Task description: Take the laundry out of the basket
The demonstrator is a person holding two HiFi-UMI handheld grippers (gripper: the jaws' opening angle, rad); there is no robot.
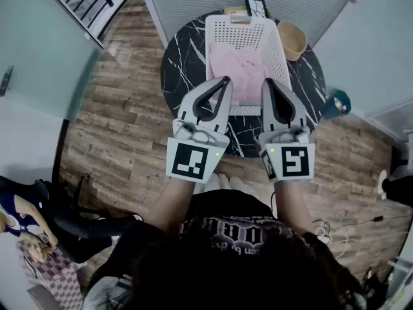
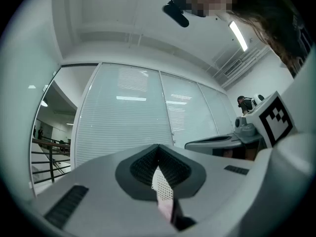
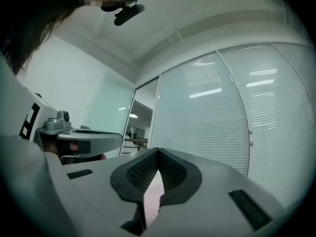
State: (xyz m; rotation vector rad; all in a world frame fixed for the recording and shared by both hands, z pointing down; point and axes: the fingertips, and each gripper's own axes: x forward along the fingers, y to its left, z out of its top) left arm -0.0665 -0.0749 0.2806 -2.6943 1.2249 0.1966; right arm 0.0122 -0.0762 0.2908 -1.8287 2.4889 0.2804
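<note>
A white perforated laundry basket (image 1: pixel 222 31) stands on a round black marble table (image 1: pixel 177 63). Pink laundry (image 1: pixel 235 70) lies inside it. Both grippers hover side by side over the basket's near end, held by the person's hands. My left gripper (image 1: pixel 226 79) has its tips together, and so does my right gripper (image 1: pixel 266 81); neither holds anything. In the left gripper view the jaws meet at the tip (image 2: pixel 158 147), with a sliver of basket (image 2: pixel 160 184) and pink cloth (image 2: pixel 165 209) showing below. The right gripper view shows the same closed tip (image 3: pixel 157 152) over pink cloth (image 3: pixel 153 196).
A wooden bowl (image 1: pixel 293 41) sits on the table right of the basket, and a framed picture (image 1: pixel 256 6) stands behind it. A teal object (image 1: pixel 339 102) is at the table's right edge. Wood floor surrounds the table; white blinds hang behind.
</note>
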